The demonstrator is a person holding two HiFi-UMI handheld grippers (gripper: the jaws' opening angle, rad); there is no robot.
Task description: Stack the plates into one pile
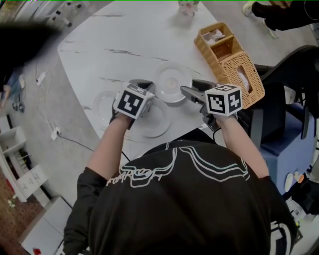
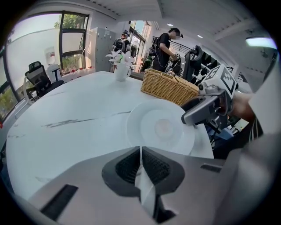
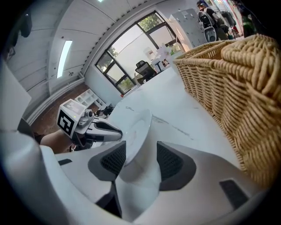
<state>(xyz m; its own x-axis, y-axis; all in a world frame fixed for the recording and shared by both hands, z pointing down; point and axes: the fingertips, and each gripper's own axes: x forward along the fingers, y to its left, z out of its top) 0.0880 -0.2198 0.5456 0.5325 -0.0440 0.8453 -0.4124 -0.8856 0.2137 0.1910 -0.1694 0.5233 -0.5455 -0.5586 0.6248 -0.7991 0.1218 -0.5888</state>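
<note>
L tool point(image 2: 140, 153) clamps plate point(image 2: 145, 188), R tool point(image 3: 141, 147) – astride another point(image 3: 137, 127)

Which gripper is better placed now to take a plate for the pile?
Right. The right gripper already has the rim of the far plate between its open jaws. The left gripper has its jaws together, and that plate lies ahead of them.

Stuff you can't really make out here

From the head view, the marker cube point(image 1: 132, 102) on the left gripper point(image 1: 144, 88) covers its jaw tips and part of the near plate point(image 1: 155, 123). A second plate point(image 1: 102, 107) sits half hidden behind that hand. The vase point(image 1: 188, 6) is chopped by the top edge, the wicker basket point(image 1: 240, 79) contents are mush, and a dark blur point(image 1: 22, 35) eats the top-left corner.
</note>
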